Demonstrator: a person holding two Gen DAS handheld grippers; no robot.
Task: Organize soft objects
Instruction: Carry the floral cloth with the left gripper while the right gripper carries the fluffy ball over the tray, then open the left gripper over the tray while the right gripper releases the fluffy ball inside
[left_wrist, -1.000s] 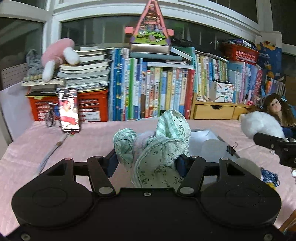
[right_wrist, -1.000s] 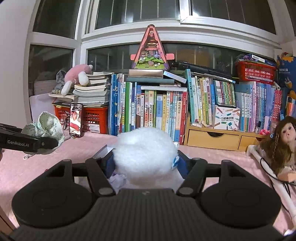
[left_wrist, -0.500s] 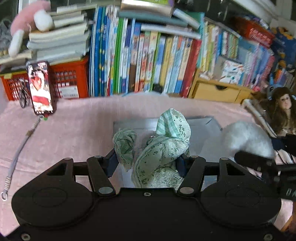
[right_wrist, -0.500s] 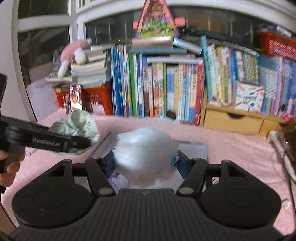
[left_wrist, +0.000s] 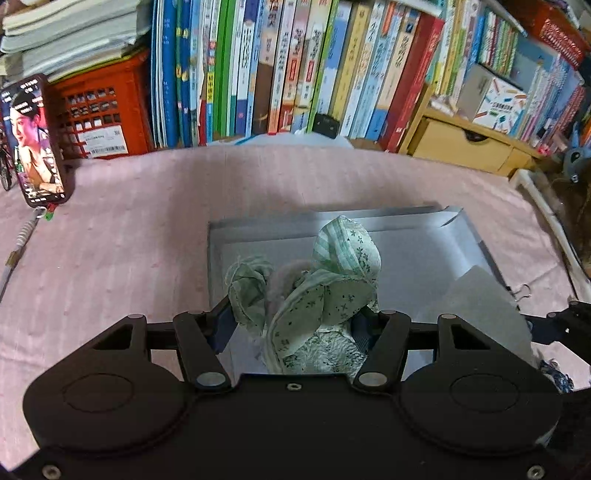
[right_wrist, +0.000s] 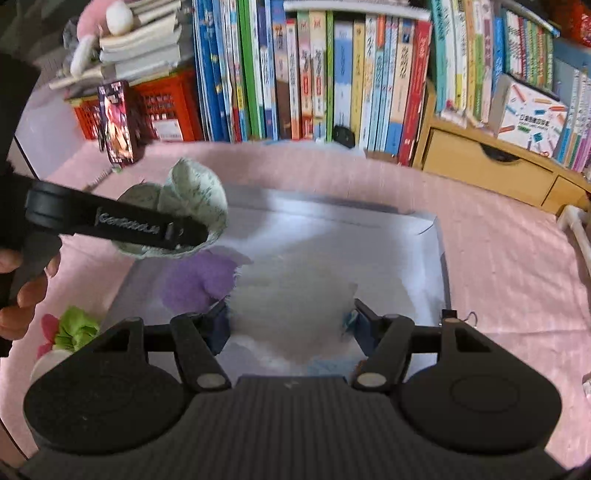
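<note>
Left claw (left_wrist: 301, 321) grips a green floral cloth toy (left_wrist: 325, 295); right claw (right_wrist: 290, 323) grips a white fluffy ball (right_wrist: 291, 295). Both hang over the grey tray (left_wrist: 406, 251). Lower each well inside the rim, apart, before releasing.

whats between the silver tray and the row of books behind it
Mostly bare pink tablecloth; nothing stands between the silver tray and the books. The left wrist view shows that stretch best.
</note>
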